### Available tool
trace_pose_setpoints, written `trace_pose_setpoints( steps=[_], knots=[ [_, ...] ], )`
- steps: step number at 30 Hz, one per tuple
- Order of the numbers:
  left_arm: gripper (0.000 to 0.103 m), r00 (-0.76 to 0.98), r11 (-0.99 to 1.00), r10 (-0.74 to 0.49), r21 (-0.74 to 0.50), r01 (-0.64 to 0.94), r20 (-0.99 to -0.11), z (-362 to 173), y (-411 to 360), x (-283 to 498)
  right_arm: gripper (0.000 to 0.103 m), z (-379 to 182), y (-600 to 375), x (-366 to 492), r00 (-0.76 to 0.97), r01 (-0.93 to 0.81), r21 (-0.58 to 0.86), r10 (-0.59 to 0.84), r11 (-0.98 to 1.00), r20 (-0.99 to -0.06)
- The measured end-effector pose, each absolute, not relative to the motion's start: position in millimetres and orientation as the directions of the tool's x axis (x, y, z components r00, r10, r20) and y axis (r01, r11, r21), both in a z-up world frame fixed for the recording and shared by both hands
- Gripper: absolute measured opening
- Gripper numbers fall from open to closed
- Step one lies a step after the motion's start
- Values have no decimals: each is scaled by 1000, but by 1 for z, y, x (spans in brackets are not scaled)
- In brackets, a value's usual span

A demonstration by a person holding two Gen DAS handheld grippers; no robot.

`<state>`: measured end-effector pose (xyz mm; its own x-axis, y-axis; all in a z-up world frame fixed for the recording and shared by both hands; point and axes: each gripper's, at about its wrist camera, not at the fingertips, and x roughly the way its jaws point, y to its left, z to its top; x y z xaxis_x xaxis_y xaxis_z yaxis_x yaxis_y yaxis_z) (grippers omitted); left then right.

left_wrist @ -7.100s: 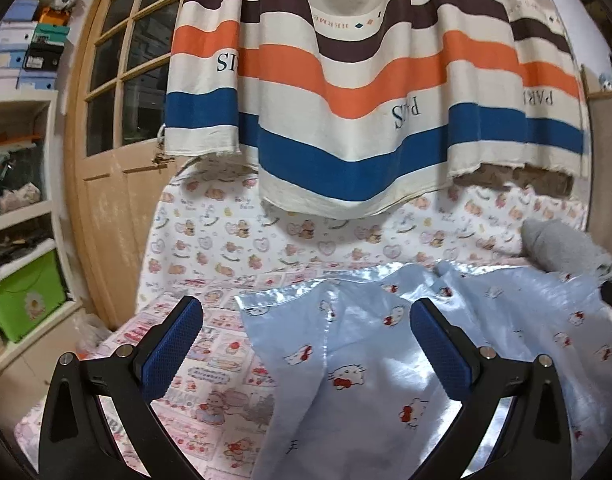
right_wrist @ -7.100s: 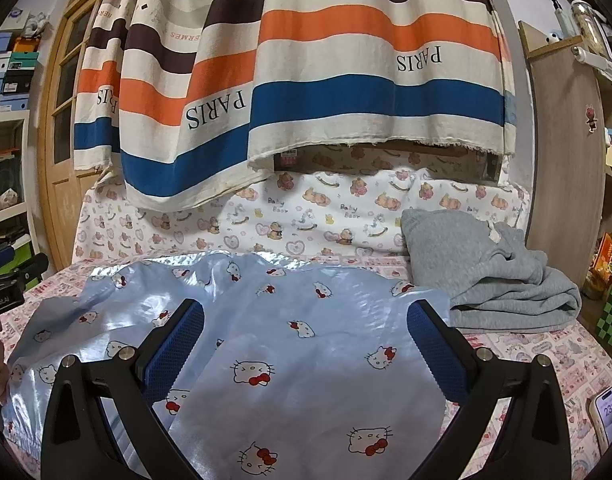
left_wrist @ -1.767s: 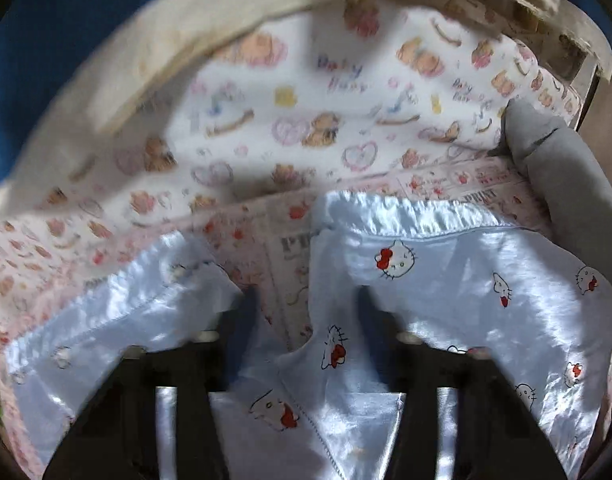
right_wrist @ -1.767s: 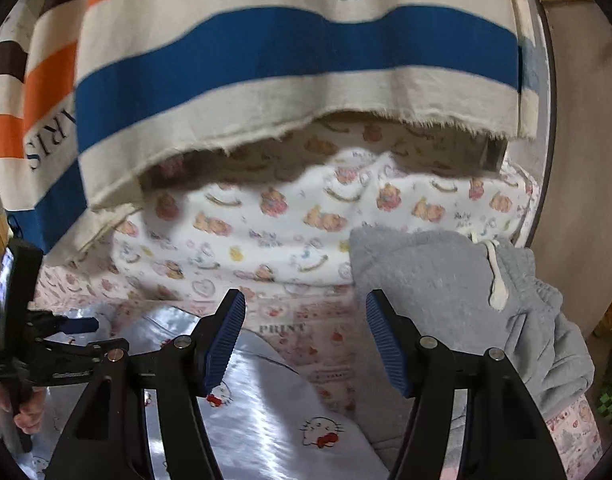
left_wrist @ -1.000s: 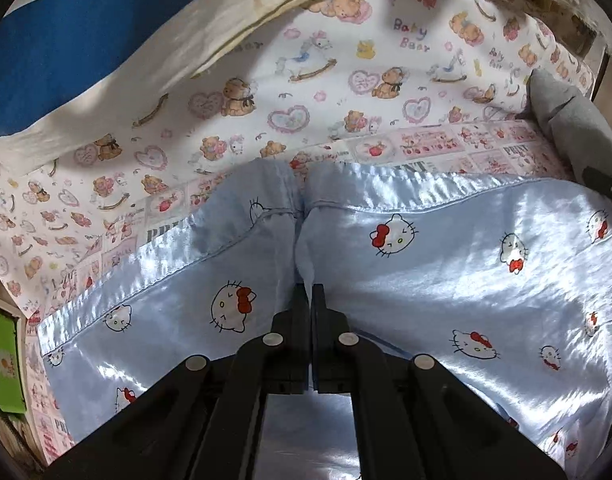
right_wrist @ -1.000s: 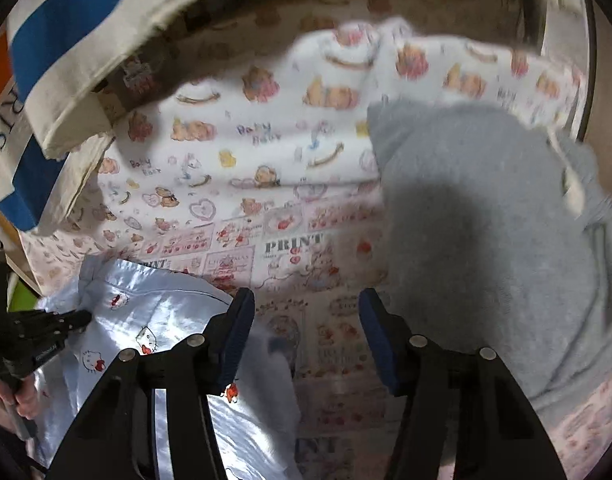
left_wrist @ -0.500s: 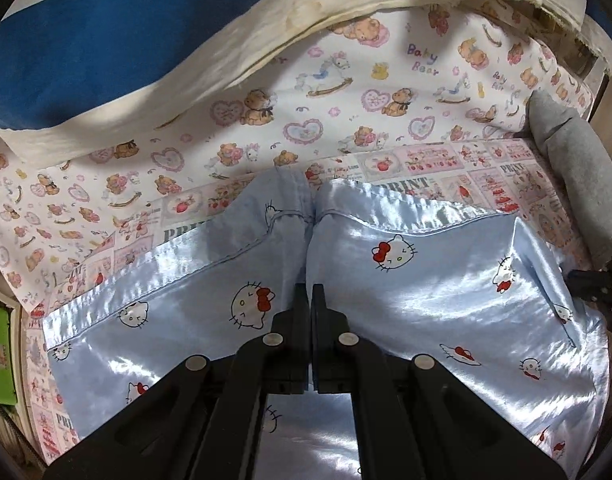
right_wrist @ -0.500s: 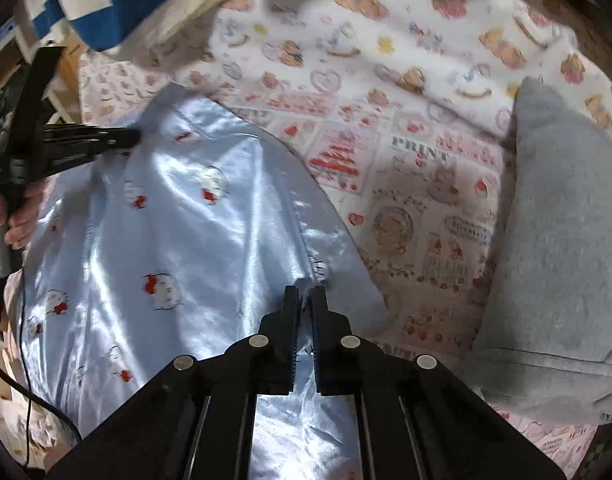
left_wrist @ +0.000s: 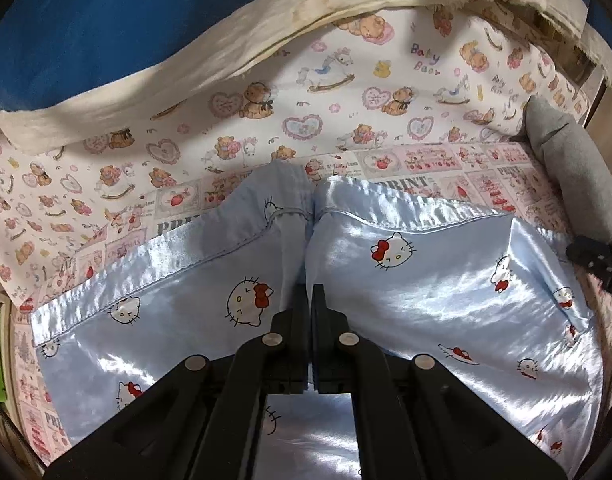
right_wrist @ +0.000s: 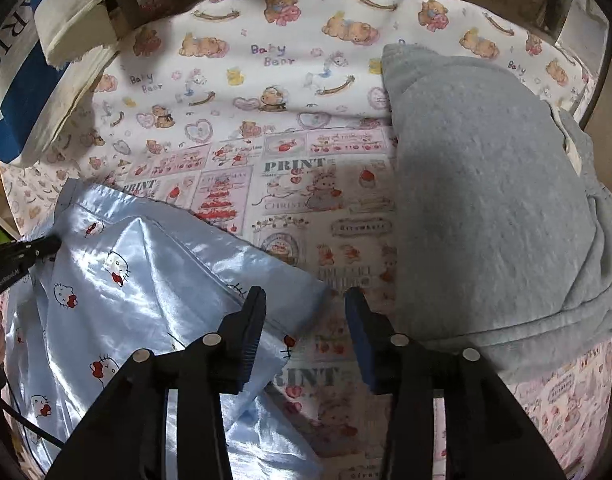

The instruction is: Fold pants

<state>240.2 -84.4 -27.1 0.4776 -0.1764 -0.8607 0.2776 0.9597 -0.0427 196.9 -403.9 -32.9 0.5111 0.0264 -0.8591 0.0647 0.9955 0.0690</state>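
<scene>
Two grippers down on pants: my left gripper clamped on satin fold, right gripper jaws just reopened, pants corner between, unpinched; grey garment beside.

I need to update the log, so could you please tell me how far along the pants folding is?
Early. Done: the pants lie spread on the sheet, beside the grey sweatshirt. In hand: the left claw is shut on a pinch of fabric near the middle; the right claw has just been opening and stands open over the pants' corner, gripping nothing. Left: no finished fold shows yet, so the folds themselves remain.
</scene>
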Motion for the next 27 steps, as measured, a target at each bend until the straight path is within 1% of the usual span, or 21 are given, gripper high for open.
trace_pose_setpoints(
  steps=[1, 2, 3, 4, 6, 7, 8, 10, 12, 16, 18, 19, 21, 23, 25, 26, 27],
  knots=[
    [1, 476, 959, -182, -48, 280, -861, -27, -84, 241, 43, -35, -402, 198, 507, 62, 65, 25, 996, -862],
    [1, 477, 958, -183, -47, 283, -860, -26, -85, 241, 40, -38, -400, 200, 495, 57, 59, 23, 997, -869],
    [1, 481, 956, -185, -45, 288, -857, -25, -86, 241, 36, -41, -400, 202, 482, 54, 60, 27, 997, -876],
    [1, 490, 954, -191, -42, 298, -851, -23, -87, 241, 30, -43, -400, 204, 481, 58, 63, 27, 996, -877],
    [9, 508, 950, -199, -37, 311, -838, -18, -90, 241, 11, -43, -399, 206, 490, 55, 46, 13, 997, -872],
    [17, 516, 948, -205, -37, 317, -832, -16, -91, 243, 6, -41, -399, 207, 500, 53, 36, 5, 998, -866],
    [23, 523, 947, -211, -39, 320, -826, -13, -94, 245, 4, -40, -397, 208, 516, 49, 21, -8, 999, -856],
    [28, 534, 948, -213, -40, 317, -818, -9, -97, 250, 3, -34, -394, 213, 544, 47, -56, -72, 997, -836],
    [28, 538, 949, -222, -53, 312, -813, -7, -102, 258, 3, -27, -397, 220, 562, 75, -138, -156, 988, -812],
    [29, 539, 950, -246, -90, 300, -805, -8, -112, 279, 2, -10, -414, 236, 582, 142, -208, -251, 968, -773],
    [28, 556, 960, -230, -92, 265, -799, -10, -116, 293, 2, -8, -420, 246, 580, 140, -208, -251, 968, -775],
    [27, 530, 952, -262, -128, 277, -806, -12, -120, 300, 2, -9, -421, 251, 576, 145, -206, -252, 968, -778],
    [30, 500, 928, -329, -175, 330, -801, -14, -131, 305, 2, -12, -423, 257, 578, 147, -202, -250, 968, -777],
    [29, 502, 933, -293, -128, 337, -814, -20, -144, 308, 2, -17, -423, 264, 578, 148, -203, -251, 968, -777],
    [29, 481, 938, -273, -120, 325, -833, -29, -152, 313, 2, -23, -424, 270, 578, 146, -200, -248, 969, -777],
    [19, 460, 937, -277, -131, 325, -843, -35, -156, 317, 2, -25, -424, 273, 581, 147, -204, -252, 968, -774],
    [5, 462, 937, -276, -128, 326, -843, -39, -158, 318, 2, -27, -423, 273, 584, 151, -207, -256, 967, -770]
  ],
)
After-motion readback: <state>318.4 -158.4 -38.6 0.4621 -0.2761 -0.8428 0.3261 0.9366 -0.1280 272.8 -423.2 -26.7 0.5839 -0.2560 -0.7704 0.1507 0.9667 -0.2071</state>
